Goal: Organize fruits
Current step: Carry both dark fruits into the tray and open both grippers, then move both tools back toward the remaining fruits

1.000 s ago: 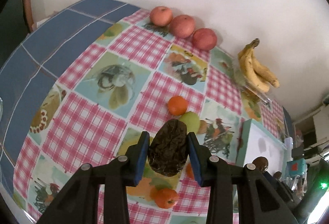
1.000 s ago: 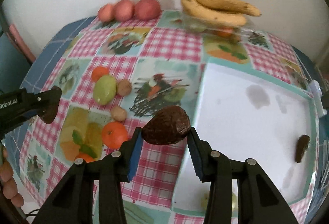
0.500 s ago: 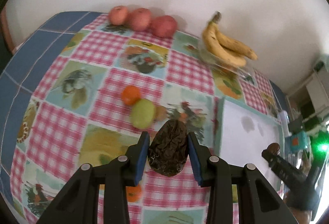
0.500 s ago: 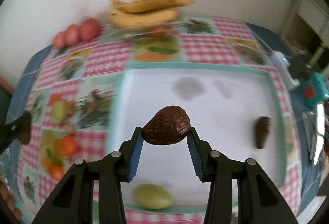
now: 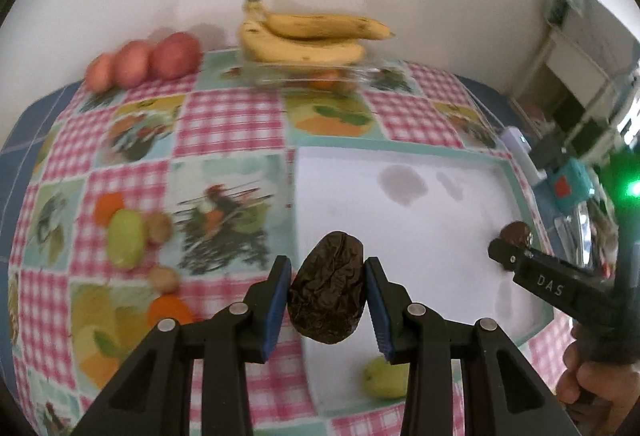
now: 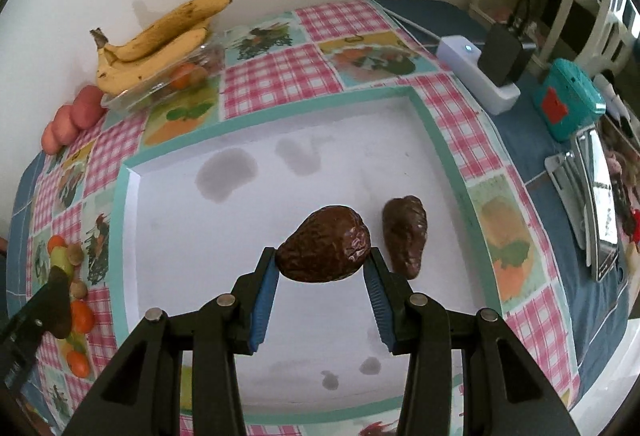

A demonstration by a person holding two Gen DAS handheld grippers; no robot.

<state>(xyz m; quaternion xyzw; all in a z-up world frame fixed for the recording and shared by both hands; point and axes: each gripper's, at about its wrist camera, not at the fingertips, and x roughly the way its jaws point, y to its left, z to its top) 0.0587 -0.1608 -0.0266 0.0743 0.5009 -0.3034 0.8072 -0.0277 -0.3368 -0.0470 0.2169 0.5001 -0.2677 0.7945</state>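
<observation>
My left gripper [image 5: 326, 300] is shut on a dark wrinkled avocado [image 5: 327, 300], held over the near left corner of the white tray [image 5: 400, 220]. My right gripper [image 6: 322, 268] is shut on a second dark avocado [image 6: 325, 245] above the tray's [image 6: 224, 236] middle. A third dark avocado [image 6: 405, 236] lies on the tray just right of it. A green fruit [image 5: 382, 378] rests by the tray's near rim. On the cloth to the left lie oranges [image 5: 109, 207], a green fruit [image 5: 126, 238] and small brown fruits [image 5: 164, 278]. The right gripper's arm [image 5: 552, 286] shows in the left wrist view.
Bananas [image 5: 304, 40] lie on a clear container at the wall, with three red apples [image 5: 144, 62] to their left. A white power strip with a black adapter [image 6: 486, 72], a teal box [image 6: 568, 104] and a metal object [image 6: 588, 204] sit right of the tray.
Both grippers have swung rightwards from the cloth to above the tray, each still gripping its avocado. The lying avocado has come close beside the right gripper.
</observation>
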